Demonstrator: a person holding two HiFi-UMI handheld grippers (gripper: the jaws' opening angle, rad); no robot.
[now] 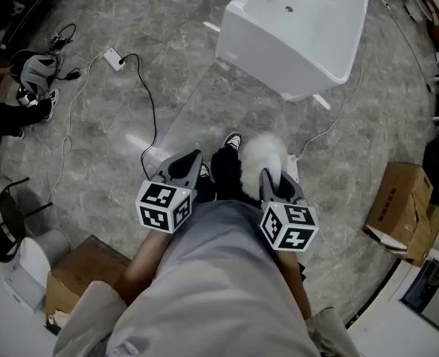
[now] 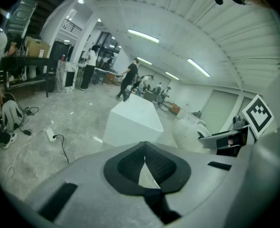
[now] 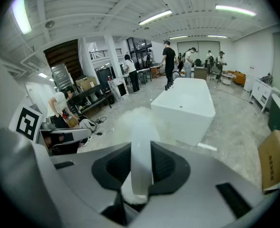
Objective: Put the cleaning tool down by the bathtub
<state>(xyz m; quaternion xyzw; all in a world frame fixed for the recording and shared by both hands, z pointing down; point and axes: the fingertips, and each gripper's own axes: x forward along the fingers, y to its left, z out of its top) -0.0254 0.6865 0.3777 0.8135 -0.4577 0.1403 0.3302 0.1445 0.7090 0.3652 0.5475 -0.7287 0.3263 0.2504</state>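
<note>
The white bathtub [image 1: 279, 58] stands on the grey floor some way ahead of me, and also shows in the left gripper view as the bathtub [image 2: 133, 120] and in the right gripper view as the bathtub [image 3: 187, 113]. The cleaning tool [image 1: 263, 155] is a fluffy white duster with a white handle [image 3: 142, 160]. My right gripper [image 1: 275, 175] is shut on that handle at waist height, with the fluffy head [image 3: 130, 120] sticking out beyond the jaws. My left gripper [image 1: 193, 158] hangs beside it, shut with nothing in it; its tips [image 2: 144, 158] meet.
A power strip [image 1: 114, 58] with a black cable lies on the floor to the left, near a backpack [image 1: 33, 76]. Cardboard boxes sit at the right [image 1: 402, 207] and lower left [image 1: 85, 270]. A chair [image 1: 4, 222] stands at the far left. Several people [image 3: 168, 63] stand behind the tub.
</note>
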